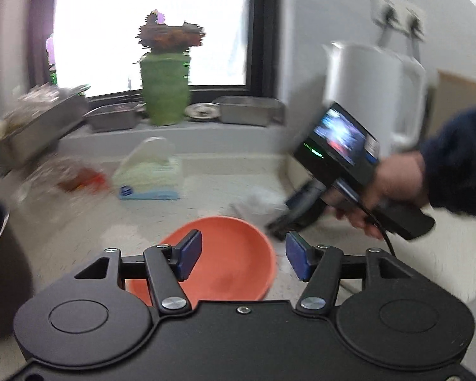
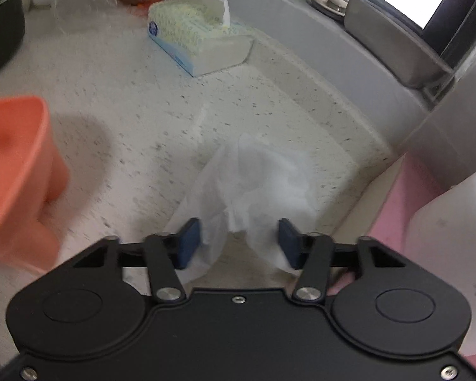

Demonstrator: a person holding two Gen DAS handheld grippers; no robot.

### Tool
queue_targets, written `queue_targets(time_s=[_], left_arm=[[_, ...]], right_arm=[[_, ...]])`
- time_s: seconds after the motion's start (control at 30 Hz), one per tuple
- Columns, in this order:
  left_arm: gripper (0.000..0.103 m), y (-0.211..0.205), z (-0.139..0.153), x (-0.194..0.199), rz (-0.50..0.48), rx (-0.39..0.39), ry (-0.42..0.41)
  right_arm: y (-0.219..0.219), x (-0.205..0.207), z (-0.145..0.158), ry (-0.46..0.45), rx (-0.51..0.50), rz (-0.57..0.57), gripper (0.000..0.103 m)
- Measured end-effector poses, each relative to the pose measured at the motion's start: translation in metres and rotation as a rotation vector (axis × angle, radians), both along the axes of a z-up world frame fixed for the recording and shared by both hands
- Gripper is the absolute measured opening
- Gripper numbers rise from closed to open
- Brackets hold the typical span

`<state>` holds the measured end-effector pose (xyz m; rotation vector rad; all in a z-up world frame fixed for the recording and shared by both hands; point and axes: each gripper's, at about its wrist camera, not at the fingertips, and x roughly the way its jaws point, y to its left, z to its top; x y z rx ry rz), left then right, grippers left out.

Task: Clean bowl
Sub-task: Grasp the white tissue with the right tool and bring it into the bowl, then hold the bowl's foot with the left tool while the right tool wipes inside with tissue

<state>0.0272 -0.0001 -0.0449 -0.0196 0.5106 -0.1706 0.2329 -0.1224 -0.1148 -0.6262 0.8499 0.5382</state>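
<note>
**Tissue between the right jaws, bowl waiting at the left**

Blue pads of the right gripper (image 2: 237,243) are standing on both sides of a crumpled white tissue (image 2: 254,177) that is lying on the speckled counter (image 2: 127,101). The jaws are partly spread; the paper is touching the pads, but whether they are already pressing it I cannot tell. The orange bowl (image 1: 225,254) is sitting on the same counter, just beside the tissue, and the left gripper (image 1: 243,255) is hovering over it with jaws spread, one pad over the inside and one outside the rim, holding nothing. A hand (image 1: 393,187) in a dark sleeve is carrying the right tool near the bowl's far edge. Behind, a tissue pack (image 2: 193,35) is standing well apart.

I judge that the step in hand is picking up the wiping paper. The next move is probably asking for a firm pinch on the tissue, then carrying it into the bowl, while the left jaws are steadying the rim so it is not sliding.
</note>
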Motion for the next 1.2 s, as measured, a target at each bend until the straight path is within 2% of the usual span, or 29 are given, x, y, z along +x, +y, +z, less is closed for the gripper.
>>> queue_targets(time_s=[0.03,0.13,0.23,0.4,0.47,0.53,0.57,0.67,0.8,0.87,0.97,1.13,1.2], left_arm=[[0.059,0.004,0.001,-0.001,0.024,-0.006,-0.004],[0.059,0.014,0.004,-0.005,0.105,0.002,-0.017],[0.059,0.024,0.003,-0.010,0.168,0.024,-0.011],[0.059,0.048,-0.007,-0.016,0.225,-0.136,0.092],[0.059,0.050,-0.010,-0.015,0.220,-0.156,0.125],[0.059,0.048,-0.014,-0.014,0.202,-0.145,0.146],[0.060,0.047,-0.016,-0.012,0.187,-0.132,0.163],[0.060,0.044,-0.019,-0.010,0.132,-0.132,0.163],[0.060,0.030,-0.025,-0.022,0.006,-0.003,0.131],[0.060,0.027,-0.032,-0.027,-0.014,0.012,0.158],[0.060,0.022,-0.044,-0.029,0.007,0.001,0.168],[0.060,0.004,-0.070,-0.005,0.035,0.098,0.176],[0.059,0.002,-0.077,0.002,0.022,0.078,0.190]], right_arm=[[-0.003,0.001,0.002,0.018,0.004,0.010,0.000],[-0.010,0.004,0.010,0.063,0.076,-0.023,0.000],[-0.022,0.004,0.029,0.103,0.208,-0.075,0.000],[-0.043,-0.013,0.080,0.125,0.438,-0.106,0.000],[-0.049,-0.026,0.102,0.131,0.516,-0.076,0.000],[-0.049,-0.044,0.122,0.186,0.596,-0.037,0.000],[-0.046,-0.048,0.125,0.205,0.605,-0.015,0.000],[-0.025,-0.070,0.134,0.267,0.582,0.092,0.000],[0.014,-0.085,0.121,0.272,0.431,0.164,0.000],[0.028,-0.085,0.110,0.295,0.384,0.171,0.000],[0.044,-0.091,0.100,0.303,0.325,0.190,0.000],[0.061,-0.090,0.080,0.388,0.238,0.182,0.000],[0.067,-0.089,0.074,0.405,0.210,0.179,0.000]])
